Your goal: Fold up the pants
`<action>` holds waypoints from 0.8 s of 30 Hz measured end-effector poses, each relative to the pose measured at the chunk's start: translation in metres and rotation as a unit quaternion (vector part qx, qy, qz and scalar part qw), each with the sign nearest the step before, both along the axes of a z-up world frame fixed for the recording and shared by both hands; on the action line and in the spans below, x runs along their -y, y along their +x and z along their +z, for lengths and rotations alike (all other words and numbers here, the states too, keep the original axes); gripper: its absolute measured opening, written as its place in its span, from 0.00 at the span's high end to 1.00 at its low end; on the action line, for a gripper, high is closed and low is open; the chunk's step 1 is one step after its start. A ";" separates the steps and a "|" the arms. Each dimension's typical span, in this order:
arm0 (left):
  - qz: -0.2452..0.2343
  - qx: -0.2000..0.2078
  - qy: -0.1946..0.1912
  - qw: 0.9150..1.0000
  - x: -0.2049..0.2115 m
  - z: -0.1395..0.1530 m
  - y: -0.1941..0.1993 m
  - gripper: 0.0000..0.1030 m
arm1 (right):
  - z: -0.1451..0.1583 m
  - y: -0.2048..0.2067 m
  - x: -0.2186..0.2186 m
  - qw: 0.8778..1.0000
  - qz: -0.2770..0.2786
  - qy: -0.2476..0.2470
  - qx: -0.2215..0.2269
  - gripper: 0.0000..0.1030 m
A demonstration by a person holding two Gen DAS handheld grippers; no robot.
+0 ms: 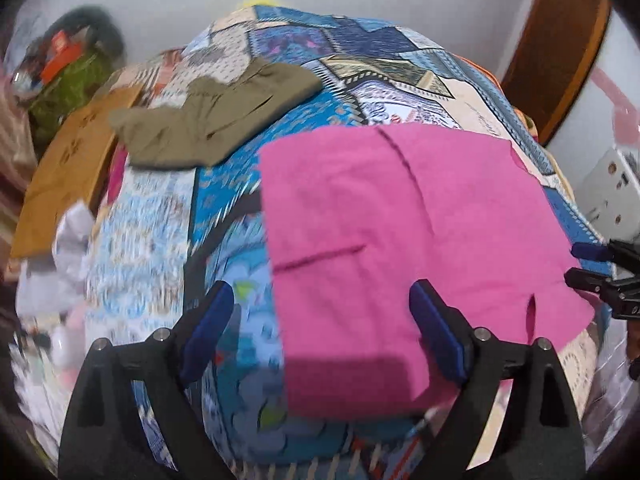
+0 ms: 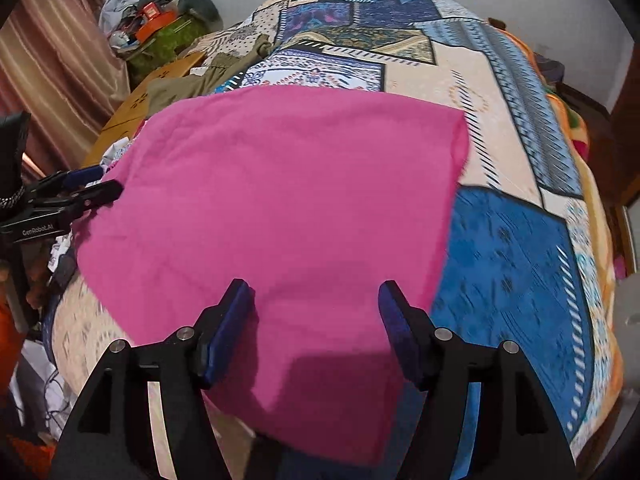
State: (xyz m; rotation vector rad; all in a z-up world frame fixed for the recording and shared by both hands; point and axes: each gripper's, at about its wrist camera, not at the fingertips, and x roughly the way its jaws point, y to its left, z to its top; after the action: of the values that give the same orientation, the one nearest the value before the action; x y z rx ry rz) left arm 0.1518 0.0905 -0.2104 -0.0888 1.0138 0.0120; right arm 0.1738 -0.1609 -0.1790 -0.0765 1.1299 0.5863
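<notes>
Pink pants (image 2: 280,208) lie flat, frame centre, on bed (image 2: 512,248), spread for folding; left gripper (image 1: 320,320) and right gripper (image 2: 316,320) jaws parted, empty.

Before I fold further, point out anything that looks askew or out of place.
The pink pants lie folded and fairly flat on the patterned bedspread. The olive garment beyond them is crumpled, hanging over the bed's left edge. Both the left gripper and right gripper are open, holding nothing.

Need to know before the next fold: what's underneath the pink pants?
The pink pants lie flat on the patchwork bedspread, which shows around their edges. Anything beneath the pants is covered, so whether something lies under them cannot be seen.
</notes>
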 end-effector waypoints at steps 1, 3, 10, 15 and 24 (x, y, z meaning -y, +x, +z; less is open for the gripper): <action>0.004 0.000 -0.002 1.000 -0.002 0.000 -0.005 0.12 | 0.000 -0.003 0.002 1.000 -0.003 -0.001 0.003 0.39; 0.009 0.006 0.003 1.000 -0.005 0.004 -0.016 0.12 | 0.001 -0.009 0.007 1.000 -0.006 -0.004 0.008 0.39; 0.043 -0.008 0.028 0.999 -0.027 0.011 -0.038 0.12 | 0.018 -0.012 0.007 1.000 -0.009 0.000 0.028 0.39; 0.064 -0.014 -0.073 0.995 -0.039 0.025 -0.048 0.12 | 0.045 -0.010 -0.012 0.997 0.004 0.036 0.062 0.39; 0.020 -0.071 -0.185 0.980 -0.003 0.010 -0.048 0.12 | 0.036 -0.011 -0.069 0.995 0.032 0.048 0.081 0.39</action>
State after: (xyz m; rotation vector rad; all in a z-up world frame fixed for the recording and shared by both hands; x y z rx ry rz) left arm 0.1036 0.0933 -0.2003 -0.4549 1.1482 -0.1356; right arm 0.1630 -0.0924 -0.1432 -0.0765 0.9430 0.6781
